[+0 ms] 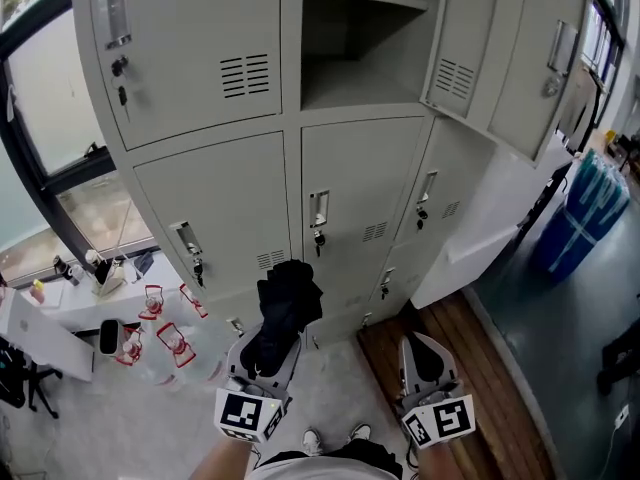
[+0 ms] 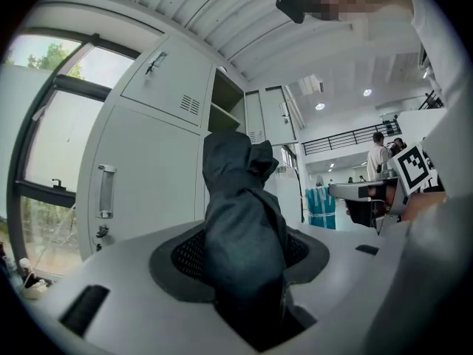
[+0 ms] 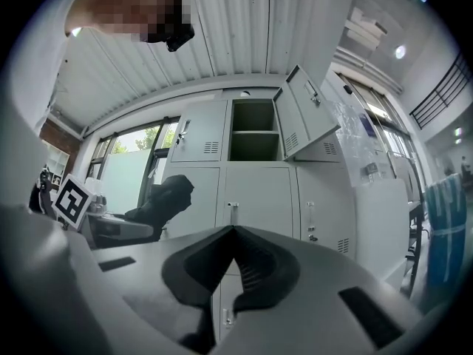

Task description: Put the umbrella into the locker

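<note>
A black folded umbrella [image 1: 285, 308] stands up out of my left gripper [image 1: 266, 356], whose jaws are shut on its lower end; in the left gripper view the umbrella [image 2: 244, 228] fills the gap between the pads. My right gripper [image 1: 425, 356] is level beside it, shut with nothing in it [image 3: 235, 231]. Both point at the grey lockers. The upper middle compartment [image 1: 360, 38] is open, with a shelf inside and its door [image 1: 462, 43] swung to the right. In the right gripper view the umbrella [image 3: 159, 202] shows at the left, below and left of that compartment [image 3: 253, 130].
The other locker doors [image 1: 225, 203] are closed, keys hanging in some locks. Wrapped bottles with red labels [image 1: 165, 343] lie on the floor at the left by a white desk [image 1: 40, 328]. A blue bundle [image 1: 590, 213] stands at the right. A person [image 2: 378, 157] stands far off.
</note>
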{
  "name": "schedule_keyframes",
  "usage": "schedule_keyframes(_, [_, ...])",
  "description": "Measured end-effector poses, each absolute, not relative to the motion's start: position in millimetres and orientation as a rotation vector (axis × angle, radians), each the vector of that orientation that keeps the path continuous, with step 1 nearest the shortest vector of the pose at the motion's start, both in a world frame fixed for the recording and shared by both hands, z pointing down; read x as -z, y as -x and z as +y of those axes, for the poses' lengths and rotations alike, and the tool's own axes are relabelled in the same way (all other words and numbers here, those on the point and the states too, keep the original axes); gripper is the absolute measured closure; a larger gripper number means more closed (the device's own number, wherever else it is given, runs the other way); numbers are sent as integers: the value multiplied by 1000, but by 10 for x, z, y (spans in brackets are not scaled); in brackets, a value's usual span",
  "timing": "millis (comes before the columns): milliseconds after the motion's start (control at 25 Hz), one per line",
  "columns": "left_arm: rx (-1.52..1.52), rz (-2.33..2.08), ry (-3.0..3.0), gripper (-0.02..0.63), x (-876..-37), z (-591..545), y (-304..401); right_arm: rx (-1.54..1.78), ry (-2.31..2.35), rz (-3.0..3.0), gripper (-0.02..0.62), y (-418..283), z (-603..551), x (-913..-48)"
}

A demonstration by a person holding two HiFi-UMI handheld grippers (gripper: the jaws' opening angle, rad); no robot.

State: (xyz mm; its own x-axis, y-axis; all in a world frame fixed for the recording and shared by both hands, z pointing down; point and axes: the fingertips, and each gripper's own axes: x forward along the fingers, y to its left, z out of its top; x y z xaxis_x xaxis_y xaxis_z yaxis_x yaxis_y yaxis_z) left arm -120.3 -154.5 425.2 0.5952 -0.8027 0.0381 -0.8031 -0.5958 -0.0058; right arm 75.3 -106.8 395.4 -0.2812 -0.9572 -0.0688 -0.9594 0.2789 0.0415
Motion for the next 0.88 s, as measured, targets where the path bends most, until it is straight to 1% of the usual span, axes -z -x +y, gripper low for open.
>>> schedule_keyframes(400, [-40,-1482,-2810,383,-3970,-2093,632,-138,1710,2580,580,-1061,-1867,-3807])
schedule_keyframes(680, [5,-1570,-2762,383,-3825,-2337,457,-134,1620,2626,578,-1156,-2197,-3745])
schedule_keyframes(880, [-16,-1587,-2758,383,-3684,-2444,376,-116,1580,2662,578,-1140,-2339,-3752])
